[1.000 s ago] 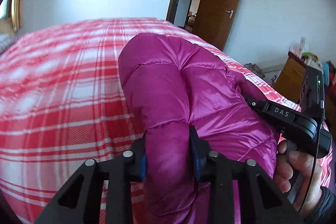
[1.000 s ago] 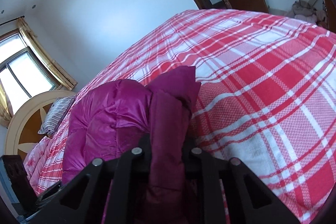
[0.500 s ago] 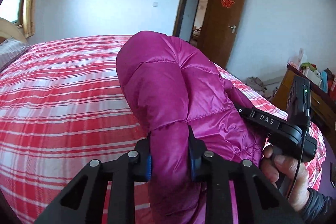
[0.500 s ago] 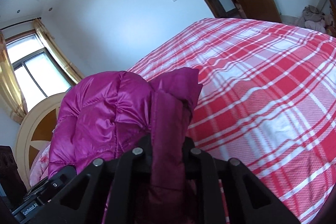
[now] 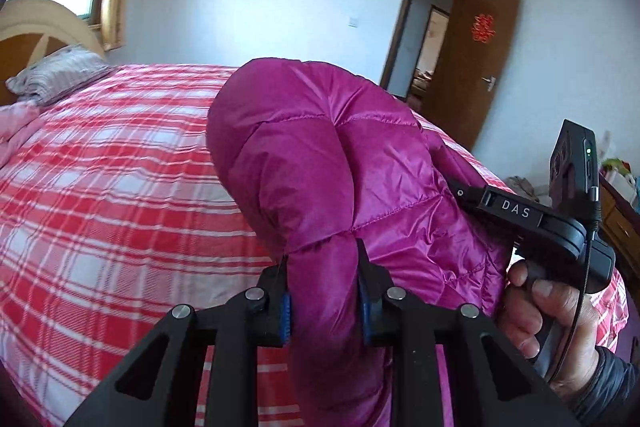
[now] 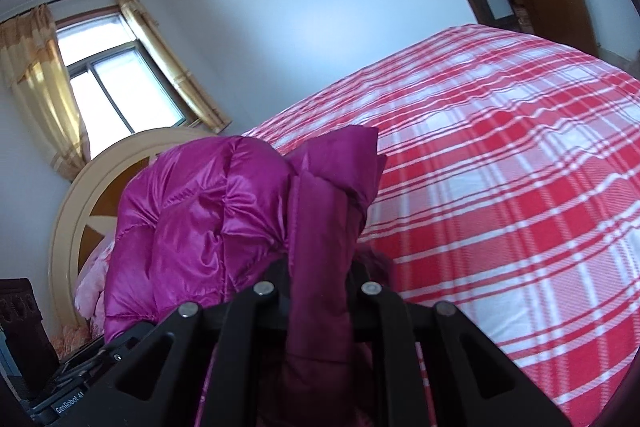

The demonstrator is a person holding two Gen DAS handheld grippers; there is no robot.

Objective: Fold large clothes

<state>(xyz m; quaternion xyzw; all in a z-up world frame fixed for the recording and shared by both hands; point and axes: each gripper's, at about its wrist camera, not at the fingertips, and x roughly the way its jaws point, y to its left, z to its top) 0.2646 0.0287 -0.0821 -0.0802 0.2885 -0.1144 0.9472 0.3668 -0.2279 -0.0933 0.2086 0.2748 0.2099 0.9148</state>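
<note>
A shiny magenta puffer jacket (image 5: 320, 163) is held up above the red and white plaid bed (image 5: 100, 187). My left gripper (image 5: 323, 291) is shut on a thick fold of its edge. My right gripper (image 6: 320, 279) is shut on another fold of the jacket (image 6: 200, 227), whose bulk bulges to the left of it. In the left wrist view the right gripper's black body (image 5: 532, 223) and the hand that holds it show at the right, beside the jacket. The lower part of the jacket is hidden below both grippers.
A grey striped pillow (image 5: 56, 79) and a curved wooden headboard (image 6: 92, 195) stand at the head of the bed. A brown door (image 5: 476, 67) is open at the far wall. A wooden dresser (image 5: 620, 219) stands at the right. A window with gold curtains (image 6: 104, 87) is behind the headboard.
Both grippers have risen with the jacket and tilted upward, so more wall, window and headboard show. The jacket has lifted off the bed. Both grips are unchanged.
</note>
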